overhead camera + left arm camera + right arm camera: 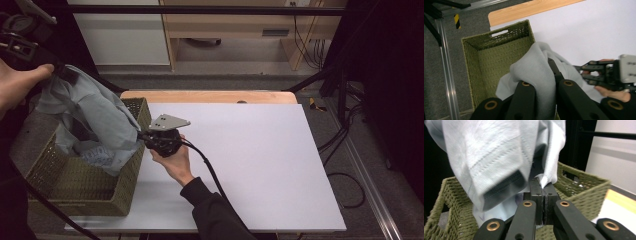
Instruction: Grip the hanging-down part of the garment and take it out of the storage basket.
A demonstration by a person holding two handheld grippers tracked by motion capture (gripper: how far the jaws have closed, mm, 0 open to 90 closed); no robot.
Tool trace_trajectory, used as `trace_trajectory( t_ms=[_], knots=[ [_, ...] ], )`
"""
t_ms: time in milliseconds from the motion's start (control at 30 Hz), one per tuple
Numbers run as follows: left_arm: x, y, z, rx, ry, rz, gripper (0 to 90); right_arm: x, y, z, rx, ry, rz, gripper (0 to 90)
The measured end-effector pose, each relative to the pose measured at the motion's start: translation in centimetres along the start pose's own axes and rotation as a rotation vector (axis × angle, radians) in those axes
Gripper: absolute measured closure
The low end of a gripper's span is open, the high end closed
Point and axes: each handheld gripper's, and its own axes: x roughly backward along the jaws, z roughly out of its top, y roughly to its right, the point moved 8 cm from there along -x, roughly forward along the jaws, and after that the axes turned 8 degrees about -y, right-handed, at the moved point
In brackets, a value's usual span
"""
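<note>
**Pale blue over olive green**

The garment shows pale grey-blue, a dark ribbed band at its hem, faint print on the part down in the basket. The woven basket at nine o'clock is olive green. Table sheet: plain white, with a light wood edge at twelve. Both grippers are black, with brass-coloured rivets, and the right one carries a grey plate.
</note>
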Motion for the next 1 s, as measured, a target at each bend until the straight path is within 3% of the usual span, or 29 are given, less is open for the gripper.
trace_trajectory(
  t_ms=[167,200,433,833,1000],
  knots=[
    [0.1,0.0,0.0,-0.003,0.004,0.000,86.0,2.4,0.8,0.6,0.012,0.019,-0.019,89.6],
    [0.1,0.1,0.0,-0.002,0.004,-0.003,86.0,4.1,1.3,1.1,0.024,0.033,-0.042,89.6],
    [0.1,0.2,0.1,-0.007,0.013,-0.009,86.0,8.1,2.3,2.0,0.054,0.043,-0.096,89.7],
    [-0.2,0.7,0.1,-0.016,0.007,-0.018,86.0,13.7,3.3,4.6,0.078,0.112,-0.181,89.7],
    [-0.5,1.4,0.4,-0.029,0.004,-0.024,86.0,14.8,3.4,4.8,0.084,0.104,-0.191,89.7]
  ],
)
